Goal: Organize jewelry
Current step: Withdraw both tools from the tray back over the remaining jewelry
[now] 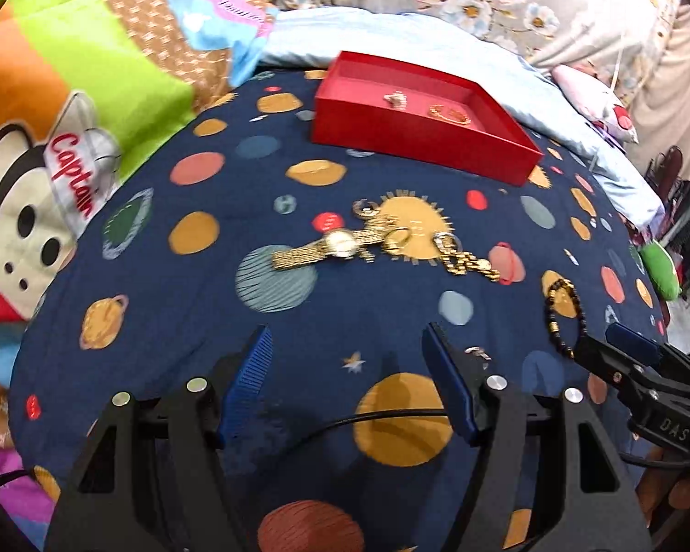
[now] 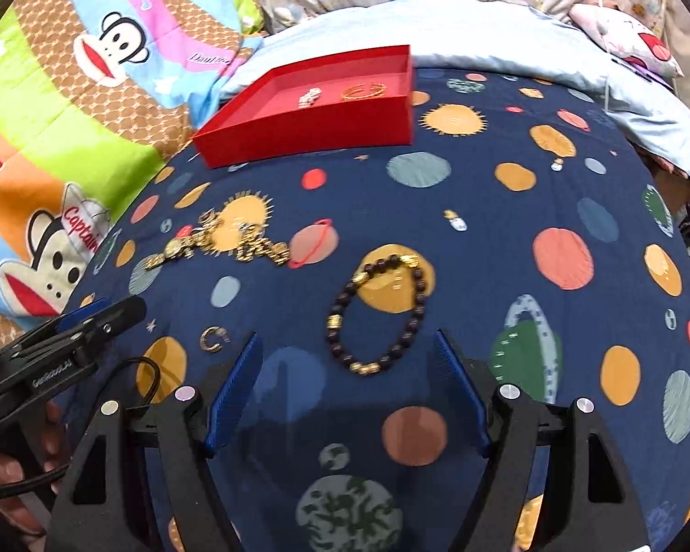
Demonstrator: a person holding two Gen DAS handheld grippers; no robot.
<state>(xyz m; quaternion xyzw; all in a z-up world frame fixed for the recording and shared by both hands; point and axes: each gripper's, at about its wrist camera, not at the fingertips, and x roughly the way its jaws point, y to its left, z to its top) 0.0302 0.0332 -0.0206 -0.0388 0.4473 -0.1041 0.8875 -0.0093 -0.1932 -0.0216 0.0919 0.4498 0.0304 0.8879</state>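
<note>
Jewelry lies scattered on the navy bed sheet printed with coloured planets, and we hold both grippers above it with nothing in either. Our left gripper has its blue-padded jaws spread apart over bare fabric; just past its right finger sits a small silver open ring, which in the right wrist view lies between the two grippers. Our right gripper also has its jaws released and wide, and the dark beaded bracelet with gold accent beads lies flat just ahead of the gap between them, untouched by either pad. Farther out, near a yellow sun print, we see a cluster of gold pieces: a gold metal-band wristwatch with a pale dial, a gold ring beside it, and a chunky gold chain-link bracelet to its right, the pieces close together and partly touching. Beyond them rests a shallow red rectangular cardboard tray, open at the top, holding a small silvery piece and a gold bangle side by side, apart from each other. Behind the sheet we see a pale blue quilt and a bright cartoon-monkey blanket.
</note>
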